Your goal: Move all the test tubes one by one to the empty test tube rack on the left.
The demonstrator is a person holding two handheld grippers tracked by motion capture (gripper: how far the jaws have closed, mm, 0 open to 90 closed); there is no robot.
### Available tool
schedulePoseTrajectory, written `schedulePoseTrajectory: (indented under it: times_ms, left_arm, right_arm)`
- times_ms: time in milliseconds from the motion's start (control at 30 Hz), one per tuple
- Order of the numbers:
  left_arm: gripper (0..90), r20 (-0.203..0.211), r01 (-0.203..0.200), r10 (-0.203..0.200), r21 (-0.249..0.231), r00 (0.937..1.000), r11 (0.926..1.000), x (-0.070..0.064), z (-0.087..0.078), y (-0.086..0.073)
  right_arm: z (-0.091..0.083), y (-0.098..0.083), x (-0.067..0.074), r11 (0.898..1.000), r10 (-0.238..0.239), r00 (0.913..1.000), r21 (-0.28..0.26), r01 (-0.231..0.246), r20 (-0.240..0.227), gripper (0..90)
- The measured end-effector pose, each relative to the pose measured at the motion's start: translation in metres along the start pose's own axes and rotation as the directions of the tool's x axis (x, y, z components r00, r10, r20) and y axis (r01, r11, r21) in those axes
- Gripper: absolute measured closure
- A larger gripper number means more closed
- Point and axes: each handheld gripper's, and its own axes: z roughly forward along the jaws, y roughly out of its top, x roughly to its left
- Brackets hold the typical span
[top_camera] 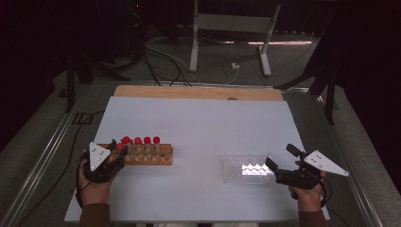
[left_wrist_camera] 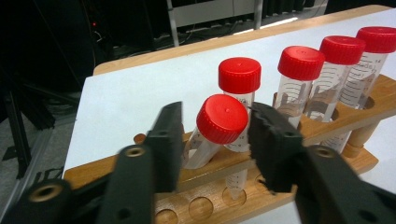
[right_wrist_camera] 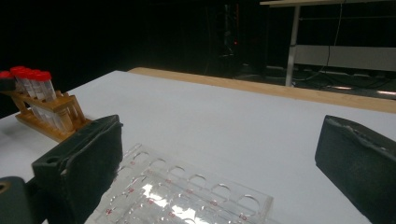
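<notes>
We can read no brand; the tubes carry printed graduation lines and small figures too blurred to make out, and the clear plastic rack (right_wrist_camera: 187, 196) has tiny red marks beside its holes that we cannot read either.

Our left gripper (left_wrist_camera: 215, 137) has its jaws either side of the tilted red-capped tube (left_wrist_camera: 219, 126), which leans in the near end of the wooden rack (left_wrist_camera: 327, 126). A gap shows on each side of the cap, so the jaws stand apart around it, not pressing. Four more red-capped tubes (left_wrist_camera: 299, 79) stand upright in the row beyond it. In the high view the wooden rack (top_camera: 146, 155) sits near the left edge of the worktop (top_camera: 198, 123).

Our right gripper (right_wrist_camera: 219, 163) holds its jaws wide apart, just before the clear rack, which lies toward the right front.

Between the two racks, and behind them, the pale sheet on the worktop gives open room. A bare wooden strip (top_camera: 198, 92) runs along the far edge. The room behind is dark, with a grey table frame (top_camera: 231, 38) and cables on the floor.
</notes>
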Motion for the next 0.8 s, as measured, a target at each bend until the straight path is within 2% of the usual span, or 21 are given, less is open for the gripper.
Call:
schedulePoseTrajectory:
  times_ms: [167,300,467,700,800]
  left_arm:
    - [69.7,0.005,0.032,-0.032,-0.029,0.9995,0.9991,0.006,-0.006,0.006]
    - [70.3,0.019,0.071,-0.071,-0.033,0.9973,0.9969,0.013,-0.010,0.012]
    - [70.5,0.039,0.127,-0.128,0.026,0.9910,0.9915,0.019,-0.004,0.016]
    - [70.8,0.045,0.163,-0.168,0.102,0.9848,0.9814,0.024,-0.001,0.022]
    - [70.9,0.051,0.175,-0.182,0.114,0.9820,0.9778,0.025,-0.001,0.023]
  right_arm:
    - [-0.002,0.000,0.000,1.000,0.001,1.0000,-0.002,-0.001,0.004,0.6]
    - [-0.002,-0.001,-0.001,1.000,0.004,1.0000,0.000,-0.004,0.006,0.6]
    - [-0.001,-0.001,0.000,1.000,0.001,1.0000,0.005,-0.001,0.005,0.6]
    - [0.000,-0.003,0.000,1.000,0.003,1.0000,0.012,-0.003,0.004,0.6]
    - [0.001,-0.003,0.000,1.000,0.003,1.0000,0.013,-0.003,0.004,0.6]
